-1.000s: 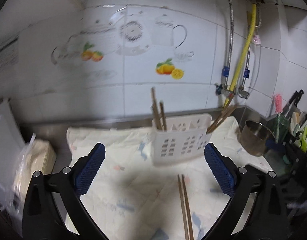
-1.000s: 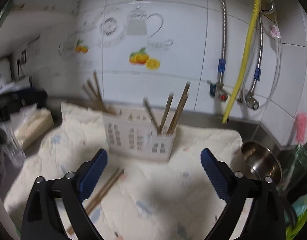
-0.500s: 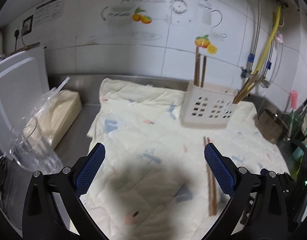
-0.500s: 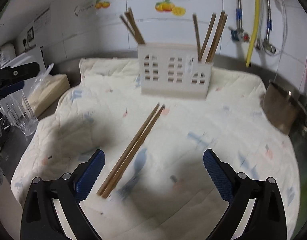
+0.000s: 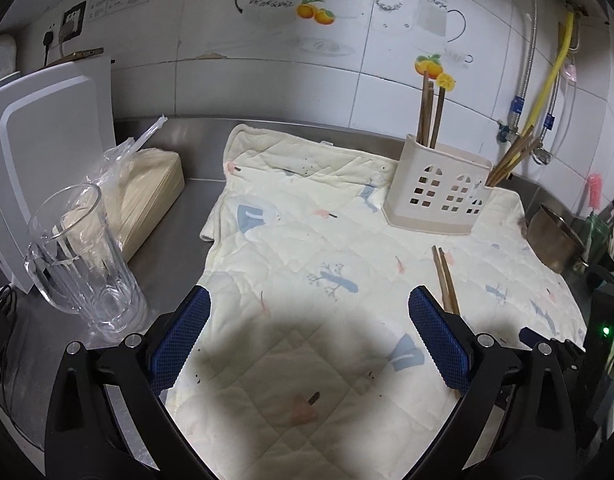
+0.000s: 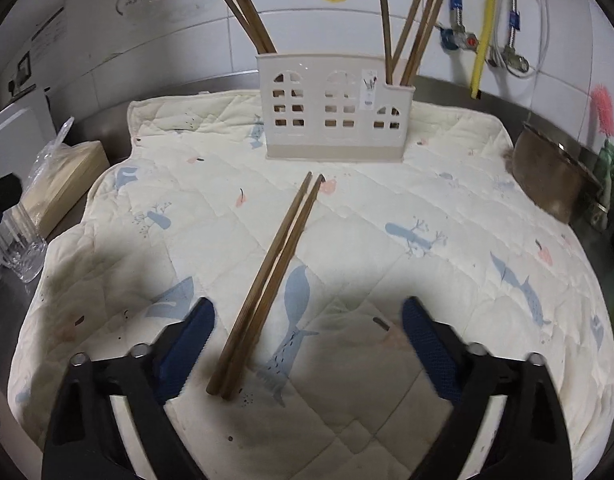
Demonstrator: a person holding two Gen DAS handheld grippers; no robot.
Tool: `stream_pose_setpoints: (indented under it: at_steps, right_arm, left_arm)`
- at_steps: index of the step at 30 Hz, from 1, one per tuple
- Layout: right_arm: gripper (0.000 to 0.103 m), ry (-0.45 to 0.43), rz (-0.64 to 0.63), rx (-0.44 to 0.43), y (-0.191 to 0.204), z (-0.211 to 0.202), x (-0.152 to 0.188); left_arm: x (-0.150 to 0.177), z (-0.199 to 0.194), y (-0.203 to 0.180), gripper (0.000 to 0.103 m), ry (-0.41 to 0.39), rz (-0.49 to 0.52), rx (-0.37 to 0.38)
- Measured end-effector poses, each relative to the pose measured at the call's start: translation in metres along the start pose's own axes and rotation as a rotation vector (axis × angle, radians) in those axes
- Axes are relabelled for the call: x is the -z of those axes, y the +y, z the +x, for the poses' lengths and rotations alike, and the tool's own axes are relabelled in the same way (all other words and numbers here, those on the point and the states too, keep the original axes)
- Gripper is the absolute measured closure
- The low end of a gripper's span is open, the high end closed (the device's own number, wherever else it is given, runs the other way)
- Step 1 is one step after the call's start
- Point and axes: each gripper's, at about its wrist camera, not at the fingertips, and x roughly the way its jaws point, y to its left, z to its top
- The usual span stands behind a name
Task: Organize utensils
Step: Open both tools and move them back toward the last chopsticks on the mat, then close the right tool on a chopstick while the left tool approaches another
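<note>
Steel counter (image 5: 187,216) carries quilted mat (image 6: 387,280), glass (image 5: 83,256), wrapped pack (image 5: 147,184)

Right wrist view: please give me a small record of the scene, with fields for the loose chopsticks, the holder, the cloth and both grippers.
loose chopsticks: one pair, flat on the cloth, in front of the holder
holder: white, upright, chopsticks standing at both ends
cloth: quilted, printed, spread on the steel counter
right gripper: open, jaws have just been closing, near ends of the pair between them, untouched
left gripper: open, empty
</note>
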Motion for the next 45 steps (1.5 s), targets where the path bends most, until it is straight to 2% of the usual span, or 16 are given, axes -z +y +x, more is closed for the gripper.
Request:
stream_pose_setpoints:
  at_steps: [2,6,9,20,24,26,40,45]
  right_arm:
    - [0.026,0.018,0.022,-0.005,-0.001,0.004,0.001]
    - [0.045,0.032,0.066,-0.018,-0.003,0.007,0.003]
    - [0.056,0.039,0.080,-0.033,-0.001,0.008,0.003]
    - [0.078,0.074,0.104,-0.070,0.012,0.019,0.002]
    - [0.091,0.090,0.112,-0.083,0.012,0.023,0.002]
    - [0.093,0.096,0.110,-0.087,0.014,0.024,0.002]
    - [0.093,0.117,0.098,-0.046,0.021,0.034,0.001]
    - [0.094,0.111,0.119,-0.067,0.013,0.031,0.001]
  left_arm:
    - [0.001,0.001,0.003,0.005,0.004,-0.008,0.004]
    - [0.005,0.002,0.009,0.005,0.011,-0.017,0.009]
    - [0.007,0.004,0.012,0.005,0.019,-0.028,0.019]
    - [0.013,0.009,0.012,0.005,0.040,-0.017,0.026]
    - [0.014,0.011,0.015,0.005,0.047,-0.025,0.023]
    - [0.015,0.012,0.015,0.005,0.050,-0.024,0.022]
    - [0.017,0.011,0.011,0.005,0.056,-0.020,0.024]
    - [0.020,0.012,0.003,0.005,0.068,-0.007,0.040]
